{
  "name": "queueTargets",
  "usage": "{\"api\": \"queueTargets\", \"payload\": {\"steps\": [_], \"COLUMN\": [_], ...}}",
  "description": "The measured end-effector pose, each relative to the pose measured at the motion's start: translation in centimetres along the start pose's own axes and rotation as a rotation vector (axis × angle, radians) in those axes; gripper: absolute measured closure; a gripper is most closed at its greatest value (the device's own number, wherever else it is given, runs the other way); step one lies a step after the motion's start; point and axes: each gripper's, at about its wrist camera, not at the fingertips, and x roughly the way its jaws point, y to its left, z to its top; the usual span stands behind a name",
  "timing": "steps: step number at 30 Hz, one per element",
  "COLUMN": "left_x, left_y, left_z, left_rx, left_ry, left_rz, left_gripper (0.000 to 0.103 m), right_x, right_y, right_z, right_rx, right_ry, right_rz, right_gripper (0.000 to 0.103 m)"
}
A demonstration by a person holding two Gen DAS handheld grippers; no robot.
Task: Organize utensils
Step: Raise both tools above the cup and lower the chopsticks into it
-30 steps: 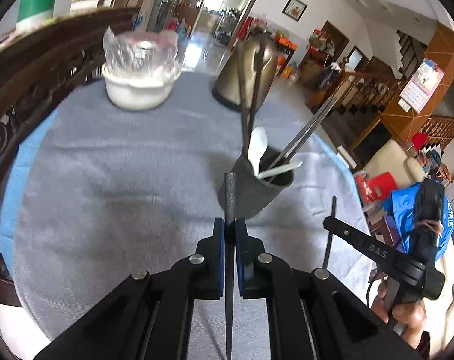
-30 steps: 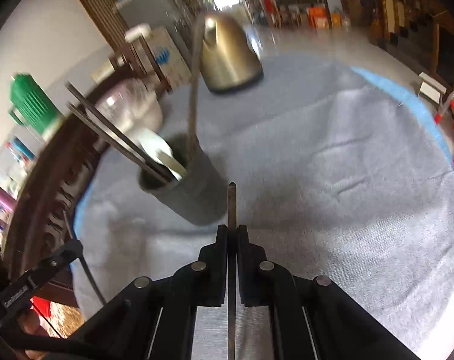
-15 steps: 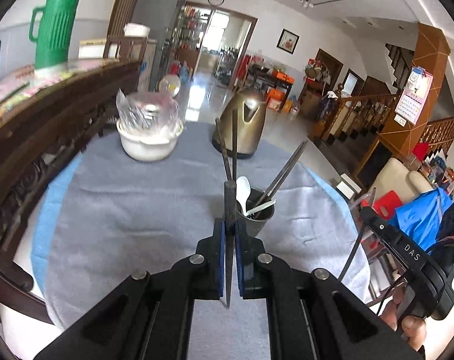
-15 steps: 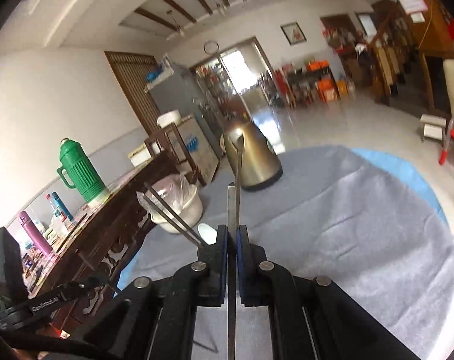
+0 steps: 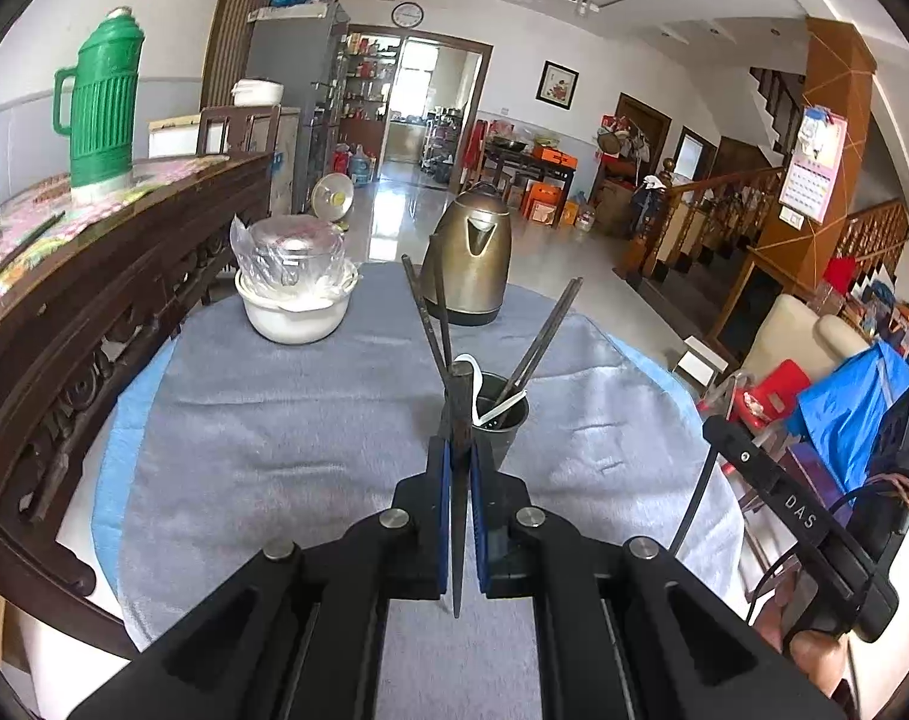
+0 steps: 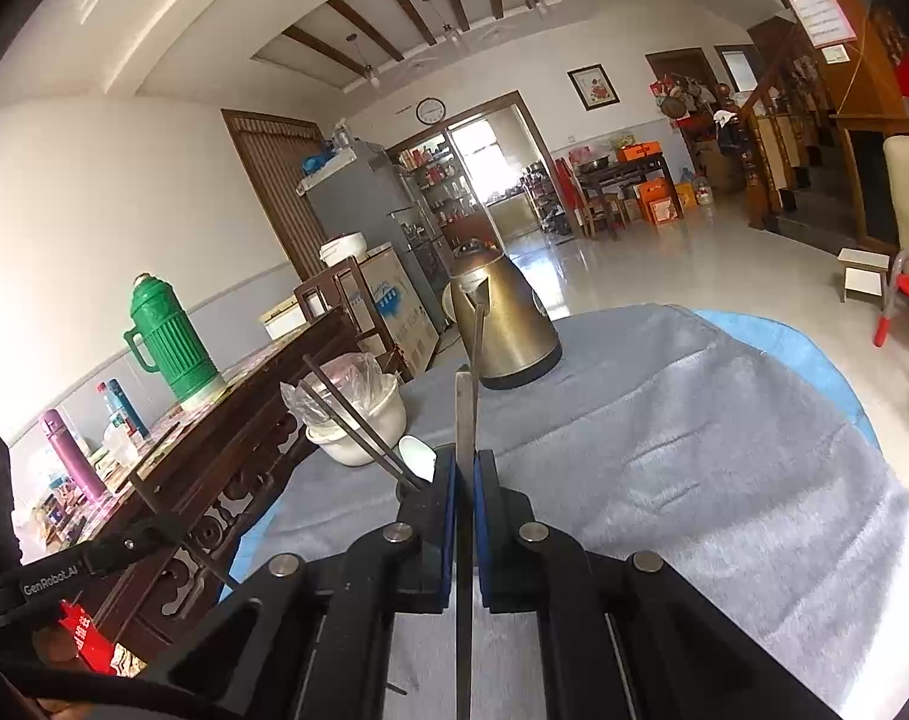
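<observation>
Both grippers, left gripper [image 5: 459,450] and right gripper [image 6: 464,468], each clenched on seemingly a chopstick, have risen; cup [image 5: 502,420] farther.

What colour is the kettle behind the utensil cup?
The kettle is brassy bronze-gold with a dark base, clearest in the left wrist view.

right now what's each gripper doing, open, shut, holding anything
left gripper: shut on a dark chopstick.
right gripper: shut on a grey chopstick.
</observation>
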Motion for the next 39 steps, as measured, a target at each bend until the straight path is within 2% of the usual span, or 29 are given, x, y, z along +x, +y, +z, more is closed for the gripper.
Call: {"api": "queueTargets", "payload": {"steps": [12, 23, 29, 39], "left_x": [-2.0, -4.4, -5.0, -4.2], "left_y": [-1.6, -2.4, -2.9, -3.0], "left_z": [1.4, 3.2, 3.4, 3.8], "left_rx": [0.041, 0.064, 0.109, 0.133], "left_ry": [-0.051, -0.146, -0.188, -0.2], "left_rz": [0.004, 0.004, 0.054, 0.097], "left_gripper": [0.096, 0.096, 0.096, 0.096], "right_x": [-2.7, -5.9, -5.7, -4.5], "right_y": [-1.8, -1.0, 0.1, 1.2], "right_z": [1.0, 3.0, 3.6, 4.5], "right_rx": [0.043, 0.055, 0.037, 0.005], "right_ry": [-0.082, -0.233, -0.237, -0.219], "right_rz": [0.003, 0.03, 0.044, 0.053], "right_gripper": [0.097, 0.097, 0.097, 0.097]}}
